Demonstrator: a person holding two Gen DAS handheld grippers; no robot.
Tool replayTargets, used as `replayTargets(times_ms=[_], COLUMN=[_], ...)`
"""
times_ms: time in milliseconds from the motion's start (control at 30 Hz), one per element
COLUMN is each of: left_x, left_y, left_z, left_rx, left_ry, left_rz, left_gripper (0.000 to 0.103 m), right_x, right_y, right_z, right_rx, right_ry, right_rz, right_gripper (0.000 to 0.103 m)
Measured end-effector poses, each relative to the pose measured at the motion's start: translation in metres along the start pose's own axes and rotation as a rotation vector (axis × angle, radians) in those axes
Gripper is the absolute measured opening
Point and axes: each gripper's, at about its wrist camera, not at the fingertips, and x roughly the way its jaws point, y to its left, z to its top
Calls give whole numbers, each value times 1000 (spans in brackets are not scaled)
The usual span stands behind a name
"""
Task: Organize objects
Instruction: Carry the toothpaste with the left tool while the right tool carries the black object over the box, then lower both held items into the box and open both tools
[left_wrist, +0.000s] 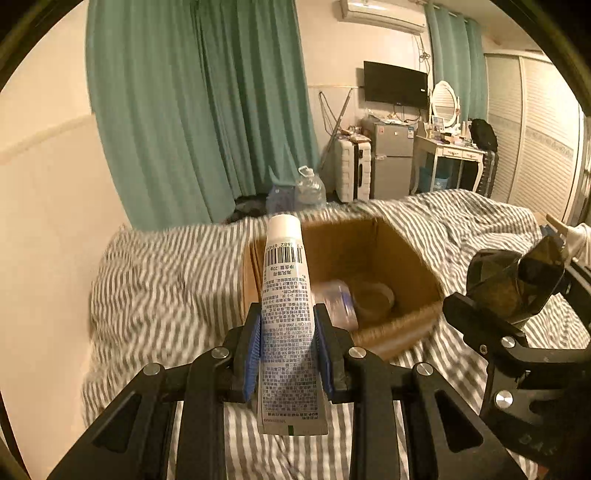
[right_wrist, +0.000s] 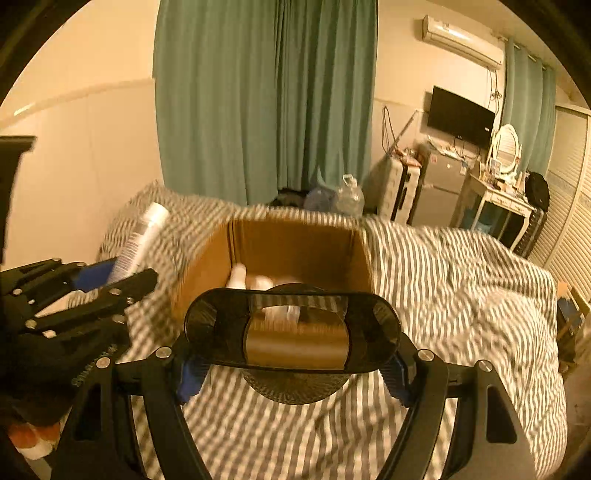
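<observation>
My left gripper (left_wrist: 287, 350) is shut on a white printed tube (left_wrist: 286, 306), cap pointing up and away, held above the striped bed in front of an open cardboard box (left_wrist: 406, 254). The tube also shows in the right wrist view (right_wrist: 142, 240), left of the box (right_wrist: 207, 266). My right gripper (right_wrist: 291, 365) is shut on a dark translucent plastic cup (right_wrist: 291, 328), squeezed into an oval, held just in front of the box. The cup also shows in the left wrist view (left_wrist: 517, 284). Inside the box lie a clear bottle (left_wrist: 338, 299), a round container (left_wrist: 371, 297) and white items (right_wrist: 251, 280).
The box sits on a bed with a grey-white striped duvet (right_wrist: 443, 295). Green curtains (left_wrist: 203, 110) hang behind. A water jug (left_wrist: 310, 188), suitcase (left_wrist: 352, 168), small fridge (left_wrist: 393, 158), dressing table (left_wrist: 448, 151) and wall TV (left_wrist: 395, 83) stand beyond the bed.
</observation>
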Motion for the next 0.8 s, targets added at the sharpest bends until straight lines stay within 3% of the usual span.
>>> replayTargets(times_ms=[133,300,600,733,800], left_x=[33,91,195,228,235], left_y=[5,13,10,7,3], left_z=[32,51,29,26,24], left_rx=[-19,-38,-73,-86,-66], left_ry=[14,76,250,280,254], left_rz=[-14,-31,-100,-117,-128], left_gripper=[27,27,27,27,31], right_x=[24,82,193,223,230], right_y=[-7,-30,-79,-90,-93], right_z=[38,73,52,35,31], right_rx=[10,54,143,159,165], right_ry=[-4,55,222,252,237], right_rz=[-6,-24,15,54,55], right_gripper=[75,75,76,76,76])
